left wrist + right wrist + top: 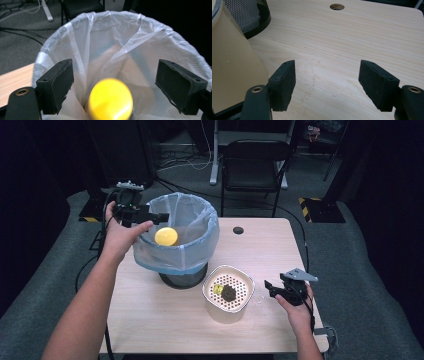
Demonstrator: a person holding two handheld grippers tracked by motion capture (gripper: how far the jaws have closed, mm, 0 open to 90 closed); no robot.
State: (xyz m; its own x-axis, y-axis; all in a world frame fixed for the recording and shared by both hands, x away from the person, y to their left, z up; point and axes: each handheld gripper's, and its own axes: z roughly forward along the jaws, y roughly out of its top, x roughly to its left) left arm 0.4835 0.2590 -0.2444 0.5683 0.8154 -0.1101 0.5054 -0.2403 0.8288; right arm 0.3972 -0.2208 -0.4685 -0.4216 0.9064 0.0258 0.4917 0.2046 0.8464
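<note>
left hand-held gripper (159, 216) over the near rim of the lined bin (200, 227), jaws standing apart with nothing pressed between the pads (58, 83). yellow round piece (110, 98) just below and between them, blurred, apparently loose and dropping into the bin's white liner (140, 50); seen from above as a yellow disc (166, 236) inside the bin's mouth. looks light, smooth and rigid, likely slippery on its curved face; best taken across its widest part with the pads square, not by the edge. liner thin and soft, easy to snag or drag inward, so best kept clear of the pads.

beside the bin, toward the person, a cream strainer pot (227, 307) with a dark lump (229, 293) and a small yellow bit (218, 289) on its perforated tray; both look small, the dark one possibly crumbly.

right hand-held gripper (272, 290) just beyond the pot, away from the bin, low over the wooden surface (352, 37), jaws partly spread and empty.
</note>
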